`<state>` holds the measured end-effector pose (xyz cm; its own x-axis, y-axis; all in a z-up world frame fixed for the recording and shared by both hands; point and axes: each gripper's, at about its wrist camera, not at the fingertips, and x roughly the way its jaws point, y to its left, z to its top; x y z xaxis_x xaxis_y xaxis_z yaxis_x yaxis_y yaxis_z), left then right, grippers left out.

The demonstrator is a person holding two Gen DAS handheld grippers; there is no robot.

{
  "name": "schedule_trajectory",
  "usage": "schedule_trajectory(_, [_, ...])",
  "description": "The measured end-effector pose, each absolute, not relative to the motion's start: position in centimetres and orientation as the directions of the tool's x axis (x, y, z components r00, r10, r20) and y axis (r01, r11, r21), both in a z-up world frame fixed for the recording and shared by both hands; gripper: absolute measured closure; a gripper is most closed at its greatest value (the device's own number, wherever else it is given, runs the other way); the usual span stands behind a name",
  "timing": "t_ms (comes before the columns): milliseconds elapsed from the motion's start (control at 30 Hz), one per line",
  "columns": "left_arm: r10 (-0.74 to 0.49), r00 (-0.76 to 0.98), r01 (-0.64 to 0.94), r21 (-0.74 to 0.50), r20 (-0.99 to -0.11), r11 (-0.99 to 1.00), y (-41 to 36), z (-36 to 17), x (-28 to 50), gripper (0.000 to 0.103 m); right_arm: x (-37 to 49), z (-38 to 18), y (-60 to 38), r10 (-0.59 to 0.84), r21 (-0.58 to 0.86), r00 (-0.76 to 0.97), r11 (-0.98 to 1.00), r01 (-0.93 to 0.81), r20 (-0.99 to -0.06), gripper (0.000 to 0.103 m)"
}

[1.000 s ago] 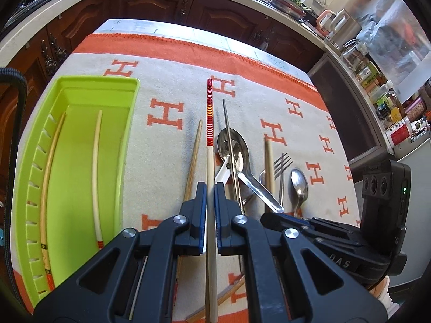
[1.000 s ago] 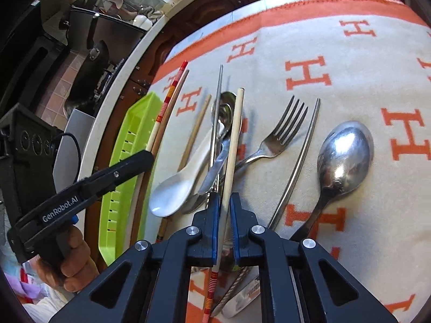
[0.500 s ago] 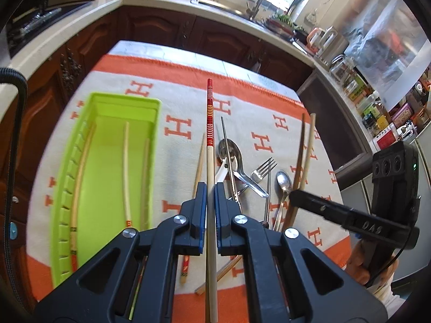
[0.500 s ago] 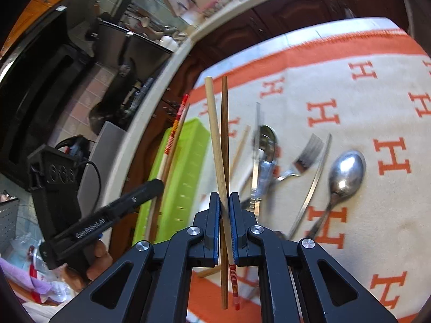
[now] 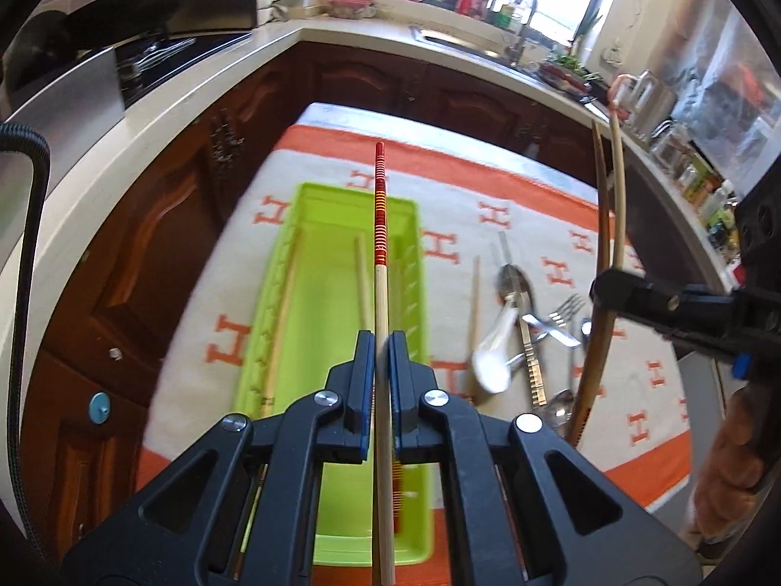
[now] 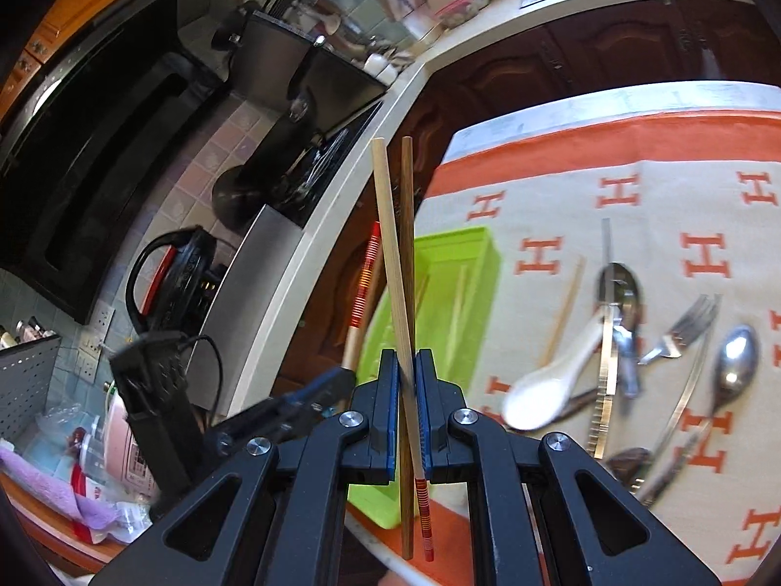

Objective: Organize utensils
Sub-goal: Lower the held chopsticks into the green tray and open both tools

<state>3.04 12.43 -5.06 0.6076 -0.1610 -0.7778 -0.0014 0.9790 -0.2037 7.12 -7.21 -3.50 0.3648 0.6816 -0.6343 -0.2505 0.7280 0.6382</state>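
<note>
Left gripper (image 5: 382,342): jaws pinched narrow on one pale chopstick (image 5: 382,303) with a red-and-yellow banded end. Stick runs forward along the fingers, banded end away from the camera, and is held in the air above the green tray (image 5: 293,263).

Tray lies on the white cloth with orange H marks (image 5: 488,185), at its left side, long axis pointing away from the gripper. Two pale chopsticks lie inside it: one along the left wall (image 5: 280,312), one nearer the middle (image 5: 362,273).

Right gripper (image 6: 404,366): jaws closed tight on two chopsticks at once, crossing between the pads. The light stick (image 6: 390,254) has a red banded tip hanging below the jaws; the dark brown stick (image 6: 406,244) stands nearly straight. Both are lifted off the cloth, held up near the tray's right side.

Still on the cloth, right of the tray: one bare wooden chopstick (image 5: 473,312), a white soup spoon (image 6: 551,381) lying across a metal knife (image 6: 605,366), a fork (image 6: 683,332), a steel spoon (image 6: 732,361). These overlap in a loose pile; the exact stacking order is hard to read because of motion blur
</note>
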Motion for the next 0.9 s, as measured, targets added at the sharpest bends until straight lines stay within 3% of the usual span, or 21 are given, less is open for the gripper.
schedule_trajectory(333, [-0.155,0.589,-0.032,-0.214,-0.793,0.976,14.3,-8.1,4.1,0.100,9.7,-5.2,-1.3,0.689,0.641,0.303,0.724,-0.255,-0.658,0.097])
schedule_trajectory(900, [-0.234,0.546,-0.041,-0.305,-0.805,0.952,16.0,-10.3,5.6,0.100,13.0,-10.2,0.8,0.623,0.597,0.284,0.781,-0.181,-0.729,0.096])
